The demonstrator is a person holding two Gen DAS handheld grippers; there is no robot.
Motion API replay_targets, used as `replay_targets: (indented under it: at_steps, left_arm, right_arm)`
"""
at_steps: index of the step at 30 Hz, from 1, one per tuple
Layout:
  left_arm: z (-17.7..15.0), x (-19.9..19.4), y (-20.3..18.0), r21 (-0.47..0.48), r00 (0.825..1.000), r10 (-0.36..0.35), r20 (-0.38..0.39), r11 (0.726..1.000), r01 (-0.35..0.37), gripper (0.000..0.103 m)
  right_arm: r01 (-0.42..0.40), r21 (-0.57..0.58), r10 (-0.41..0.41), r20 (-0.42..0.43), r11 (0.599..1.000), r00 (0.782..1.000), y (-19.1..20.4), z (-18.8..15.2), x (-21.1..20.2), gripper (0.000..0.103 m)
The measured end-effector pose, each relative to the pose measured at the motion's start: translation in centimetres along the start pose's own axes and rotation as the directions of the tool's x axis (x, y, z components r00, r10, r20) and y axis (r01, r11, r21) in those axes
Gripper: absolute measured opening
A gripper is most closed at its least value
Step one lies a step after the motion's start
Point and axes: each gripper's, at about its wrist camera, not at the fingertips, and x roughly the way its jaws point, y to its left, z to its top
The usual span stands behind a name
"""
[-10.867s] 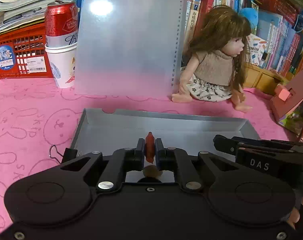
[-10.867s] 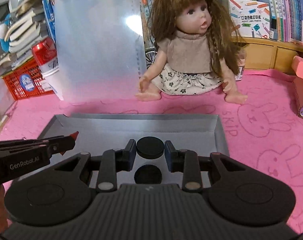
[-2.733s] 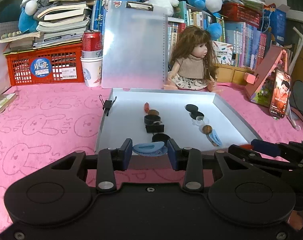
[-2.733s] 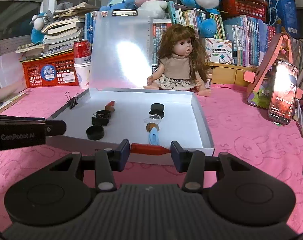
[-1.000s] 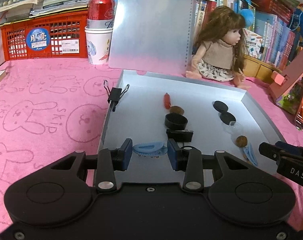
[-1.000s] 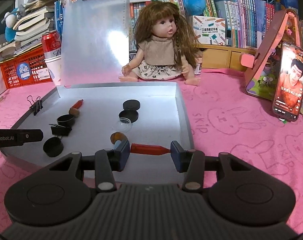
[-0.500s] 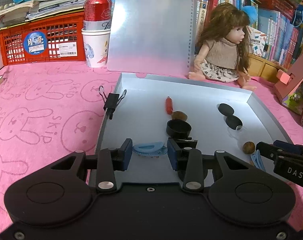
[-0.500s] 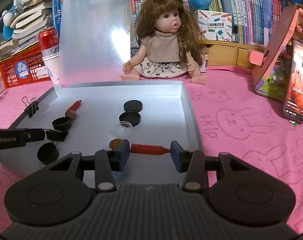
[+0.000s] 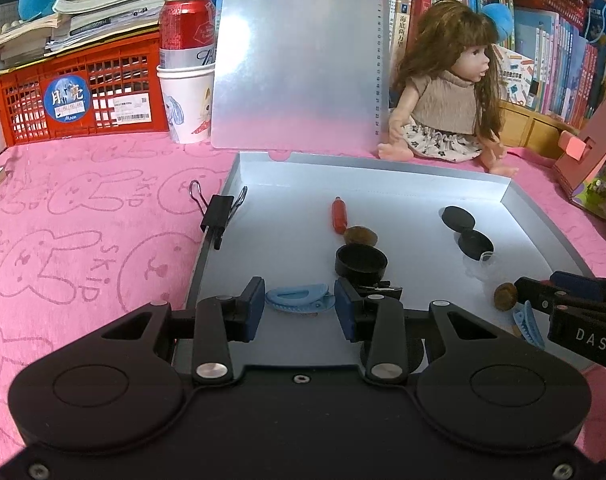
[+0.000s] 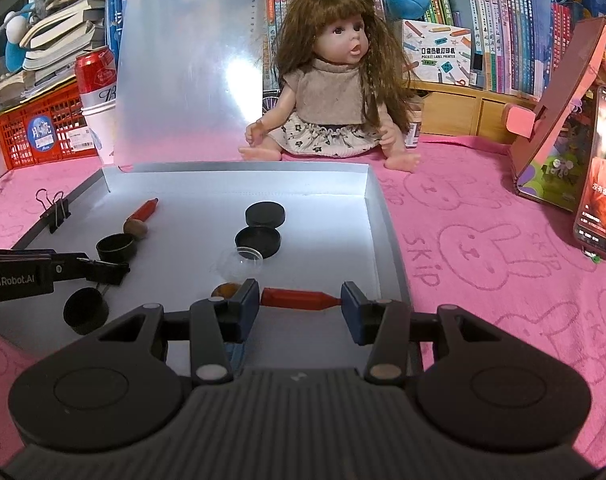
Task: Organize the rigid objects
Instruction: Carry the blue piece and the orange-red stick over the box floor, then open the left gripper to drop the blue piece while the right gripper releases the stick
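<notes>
A shallow grey tray (image 9: 403,184) (image 10: 387,216) lies on the pink cloth. My left gripper (image 9: 299,306) is shut on a blue hair clip (image 9: 299,299) held crosswise over the tray's near left part. My right gripper (image 10: 301,302) is shut on a red crayon (image 10: 299,298) held crosswise over the tray's near right part. In the tray lie another red crayon (image 9: 339,214) (image 10: 145,210), two nuts (image 9: 359,236) (image 9: 506,296), black caps (image 9: 361,262) (image 9: 457,218) (image 10: 264,214) (image 10: 85,310), a clear lid (image 10: 241,262) and a second blue clip (image 9: 527,322).
A black binder clip (image 9: 217,216) grips the tray's left rim. A doll (image 10: 335,84) and a clear clipboard (image 9: 299,52) stand behind the tray. A red crate (image 9: 79,96) and a can in a paper cup (image 9: 188,68) stand at the back left. A phone (image 10: 603,176) leans at the right.
Both grippers have moved forward and lower over the tray, still holding the blue clip and the red crayon. The tray's items look nearer.
</notes>
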Motion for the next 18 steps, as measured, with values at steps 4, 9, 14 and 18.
replay_targets:
  at_steps: [4,9,14,18]
  left_arm:
    - [0.0,0.1,-0.1,0.004,1.000,0.004,0.001,1.000,-0.004,0.039]
    - [0.1,-0.2,-0.2,0.003,1.000,-0.004,0.009,1.000,0.004,0.052]
    - [0.3,-1.2,-0.2,0.016,0.999,-0.022,0.041,1.000,0.022,0.075]
    - [0.7,-2.1,-0.3,0.016,0.998,-0.020,0.062,1.000,0.019,0.081]
  right_arm:
    - [-0.009,-0.004,0.009,0.000,1.000,1.000,0.1,0.0,0.0,0.054]
    - [-0.009,0.007,0.008,0.012,1.000,1.000,-0.1,0.0,-0.3,0.067]
    - [0.002,-0.005,-0.002,0.038,1.000,0.999,-0.2,0.3,-0.7,0.077]
    - [0.014,-0.009,-0.013,0.060,1.000,0.998,-0.3,0.7,-1.1,0.086]
